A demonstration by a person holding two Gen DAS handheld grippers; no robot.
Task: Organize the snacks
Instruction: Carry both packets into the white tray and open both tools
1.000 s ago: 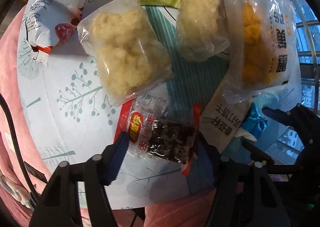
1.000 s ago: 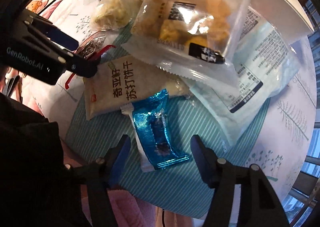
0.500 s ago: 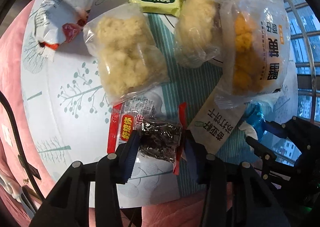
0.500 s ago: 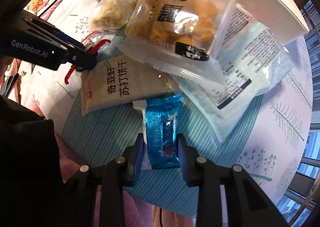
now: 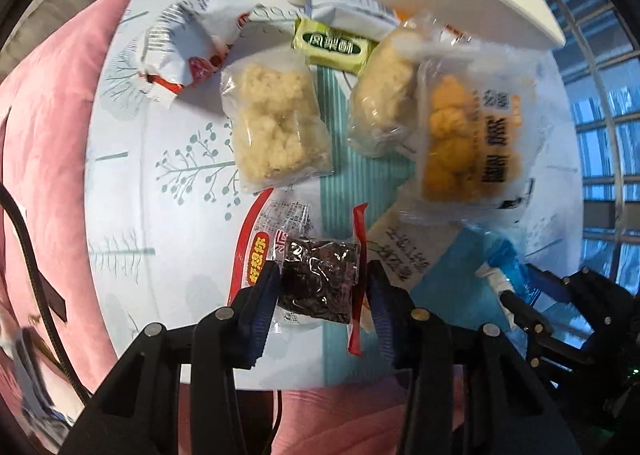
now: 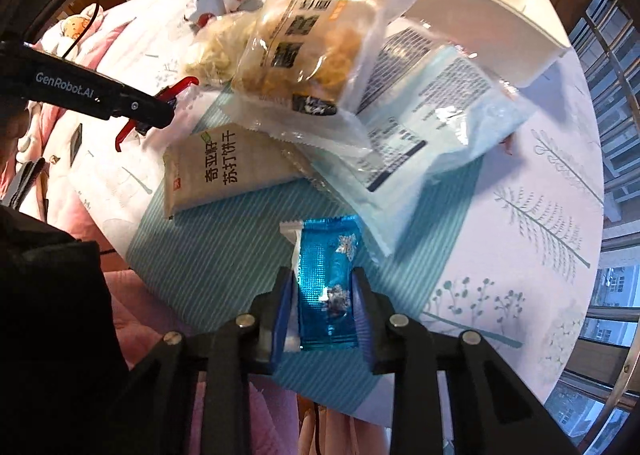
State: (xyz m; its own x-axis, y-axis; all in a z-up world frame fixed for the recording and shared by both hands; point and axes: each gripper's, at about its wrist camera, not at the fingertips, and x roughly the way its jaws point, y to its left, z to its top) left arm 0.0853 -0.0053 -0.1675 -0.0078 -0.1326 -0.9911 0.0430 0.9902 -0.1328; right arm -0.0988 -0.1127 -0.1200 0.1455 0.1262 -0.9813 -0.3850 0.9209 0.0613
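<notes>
My left fingers (image 5: 322,287) clamp a dark snack pack (image 5: 318,285); my right fingers (image 6: 322,297) clamp a blue packet (image 6: 326,287), over a tree-patterned round table (image 6: 540,191) by windows (image 6: 612,47).

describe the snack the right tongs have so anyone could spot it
Start at the round table and its striped teal mat. At the mat's near edge, the right tongs clamp a blue foil packet, the only shiny metallic blue wrapper.

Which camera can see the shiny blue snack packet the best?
The right wrist view. There the shiny blue packet sits front and centre, nearly whole, pinched between the jaws of the right gripper. The left wrist view catches only a blurry bit of it far off at the right edge.
</notes>
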